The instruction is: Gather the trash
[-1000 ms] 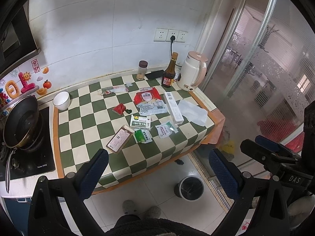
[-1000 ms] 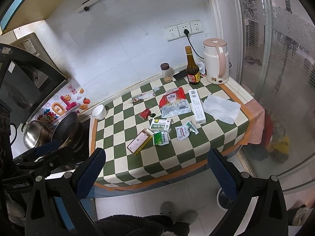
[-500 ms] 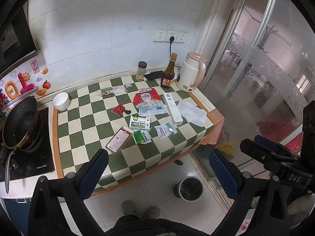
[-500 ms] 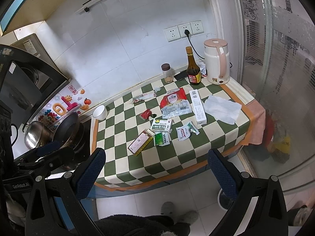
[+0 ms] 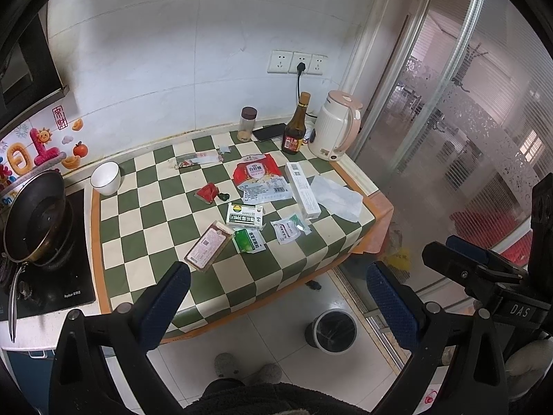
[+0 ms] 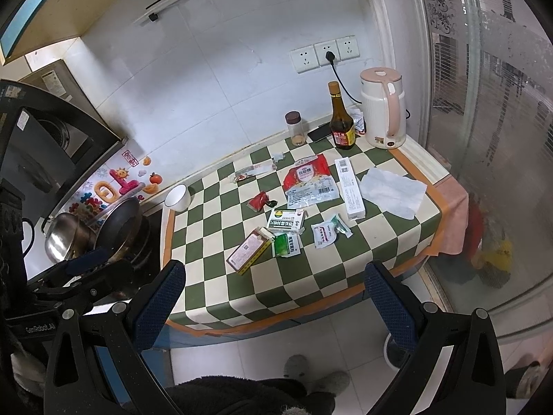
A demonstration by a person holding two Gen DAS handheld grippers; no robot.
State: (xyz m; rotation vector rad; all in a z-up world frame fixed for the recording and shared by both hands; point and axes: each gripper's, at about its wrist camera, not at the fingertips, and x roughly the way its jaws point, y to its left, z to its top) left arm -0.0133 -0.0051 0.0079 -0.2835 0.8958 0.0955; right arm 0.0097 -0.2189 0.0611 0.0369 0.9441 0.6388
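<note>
Torn wrappers, small cardboard boxes and a crumpled white tissue (image 5: 337, 197) lie scattered on the green-and-cream checkered countertop (image 5: 162, 231). A round grey bin (image 5: 331, 329) stands on the floor below. The left gripper (image 5: 276, 297) and right gripper (image 6: 274, 297) hover above, jaws spread, empty.

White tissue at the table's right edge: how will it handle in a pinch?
The tissue looks thin and creased, so probably floppy and very light. It lies flat on the cloth, so the tongs may need to bunch it. Likely to drape, not slip.
</note>
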